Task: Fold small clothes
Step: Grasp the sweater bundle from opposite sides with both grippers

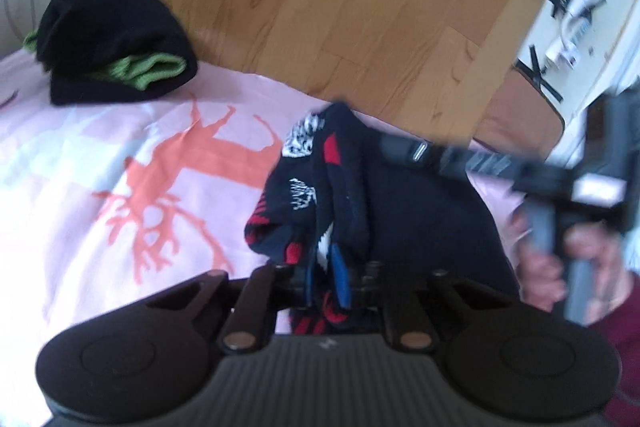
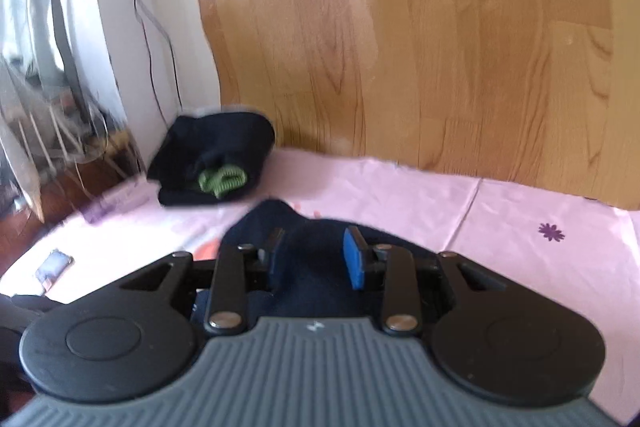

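Low in the left wrist frame, the left claw (image 1: 326, 283) is pinched narrow on a navy patterned garment (image 1: 316, 187), whose red and white print bunches up just above the blue pads (image 1: 340, 279). The cloth rises from the pads toward the middle of the frame and spreads to the right as a plain dark fold. It hangs over a pink sheet (image 1: 80, 227) printed with an orange branching figure (image 1: 168, 183). At the right edge of that frame, the right claw's body (image 1: 560, 183) reaches in from the side, blurred, gripped by a hand (image 1: 568, 263) with a dark red sleeve below it; its tip meets the upper edge of the garment. At upper left on the sheet sits a folded black bundle (image 1: 116, 51) with a green ribbed cuff showing at its front.

Seen from the right wrist camera, the right claw (image 2: 314, 259) stands moderately wide, and dark navy cloth (image 2: 304, 247) lies between and under its two pads; whether the pads press it cannot be told. The black and green bundle (image 2: 212, 163) lies at middle left, well apart from the claw, near a white wall. Pink sheet (image 2: 500, 227) fills the right of the frame, bearing a small purple flower (image 2: 551, 231). Wooden flooring (image 2: 440, 47) runs across the upper part of both views.
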Demonstrator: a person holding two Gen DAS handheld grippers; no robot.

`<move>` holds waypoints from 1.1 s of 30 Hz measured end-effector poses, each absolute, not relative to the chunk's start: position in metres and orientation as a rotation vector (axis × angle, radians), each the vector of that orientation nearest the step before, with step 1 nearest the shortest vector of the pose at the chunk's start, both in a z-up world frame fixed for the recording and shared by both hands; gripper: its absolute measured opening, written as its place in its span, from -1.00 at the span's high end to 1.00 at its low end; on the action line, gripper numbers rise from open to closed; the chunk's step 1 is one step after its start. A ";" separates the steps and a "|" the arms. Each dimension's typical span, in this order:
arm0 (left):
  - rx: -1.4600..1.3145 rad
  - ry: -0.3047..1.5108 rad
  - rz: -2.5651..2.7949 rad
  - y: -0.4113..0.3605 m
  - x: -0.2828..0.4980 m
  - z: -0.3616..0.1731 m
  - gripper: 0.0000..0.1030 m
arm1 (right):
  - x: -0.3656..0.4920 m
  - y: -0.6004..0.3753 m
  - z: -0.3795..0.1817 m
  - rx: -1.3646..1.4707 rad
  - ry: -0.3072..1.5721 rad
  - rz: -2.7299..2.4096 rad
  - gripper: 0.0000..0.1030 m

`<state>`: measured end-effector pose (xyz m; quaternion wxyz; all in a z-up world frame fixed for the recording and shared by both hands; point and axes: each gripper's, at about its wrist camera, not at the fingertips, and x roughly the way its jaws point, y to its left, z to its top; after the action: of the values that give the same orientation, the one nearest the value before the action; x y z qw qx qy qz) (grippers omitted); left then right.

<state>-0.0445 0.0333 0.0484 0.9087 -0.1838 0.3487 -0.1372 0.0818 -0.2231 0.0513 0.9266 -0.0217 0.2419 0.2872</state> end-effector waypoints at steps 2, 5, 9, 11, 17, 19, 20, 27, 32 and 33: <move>-0.426 0.727 -0.288 0.040 -0.041 0.044 0.78 | 0.084 -0.221 0.035 -0.071 0.461 0.588 0.41; -0.423 0.746 -0.290 0.041 -0.040 0.048 0.74 | 0.071 -0.212 0.037 -0.140 0.440 0.561 0.37; -0.424 0.718 -0.303 0.048 -0.046 0.069 -0.15 | 0.055 -0.238 0.053 -0.039 0.410 0.614 0.10; -0.423 0.638 -0.258 0.055 -0.048 0.082 -0.83 | 0.042 -0.263 0.062 0.063 0.354 0.625 -0.20; -0.369 0.633 -0.267 0.048 -0.012 0.094 -0.99 | 0.021 -0.327 0.047 0.313 0.358 0.530 -0.64; -0.354 0.692 -0.279 0.040 0.005 0.084 -0.99 | 0.021 -0.341 0.032 0.389 0.418 0.529 -0.64; -0.354 0.727 -0.283 0.037 0.014 0.076 -0.99 | 0.021 -0.346 0.024 0.431 0.447 0.535 -0.65; -0.505 0.829 -0.403 0.038 0.027 0.028 -0.99 | 0.026 -0.346 -0.006 0.613 0.602 0.639 -0.67; -0.483 0.747 -0.477 0.034 0.015 0.018 -0.99 | 0.033 -0.318 -0.013 0.545 0.590 0.688 -0.72; -0.461 0.732 -0.479 0.031 0.013 0.017 -0.99 | 0.031 -0.314 -0.013 0.523 0.582 0.682 -0.76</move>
<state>0.0126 0.0314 0.0172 0.8801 -0.2213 0.3515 -0.2300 0.0315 -0.3139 -0.0126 0.8684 0.2497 0.2781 0.3258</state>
